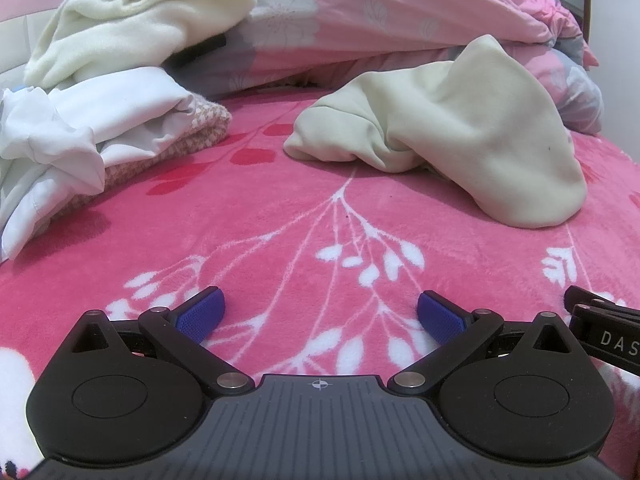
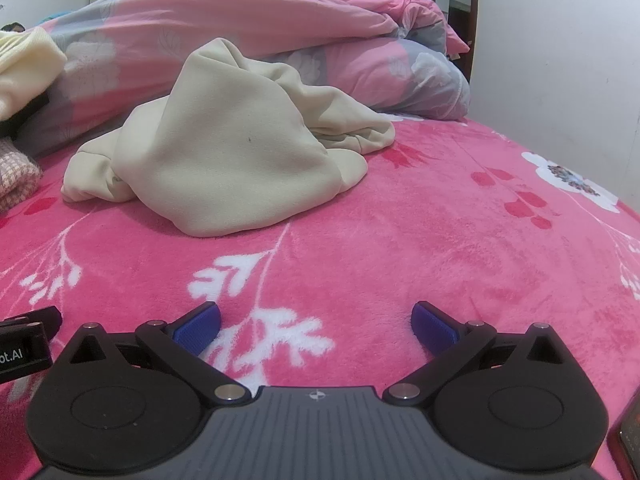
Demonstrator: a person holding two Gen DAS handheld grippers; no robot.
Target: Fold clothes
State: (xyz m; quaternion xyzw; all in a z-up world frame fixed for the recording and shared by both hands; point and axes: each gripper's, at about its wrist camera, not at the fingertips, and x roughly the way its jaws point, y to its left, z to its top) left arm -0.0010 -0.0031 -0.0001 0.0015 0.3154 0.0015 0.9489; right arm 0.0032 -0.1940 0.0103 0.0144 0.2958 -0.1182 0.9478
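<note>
Pink floral blanket (image 2: pixel 400 240) under cream garment (image 2: pixel 224 152), both grippers' jaws spread, empty

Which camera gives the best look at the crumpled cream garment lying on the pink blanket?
The right wrist view: the cream garment sits near centre, whole and unobstructed. The left wrist view shows it whole too, but off to the right.

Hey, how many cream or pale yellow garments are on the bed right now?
2: a crumpled cream garment alone mid-bed, and a pale yellow one topping the left-hand pile. Others may be hidden underneath.
</note>
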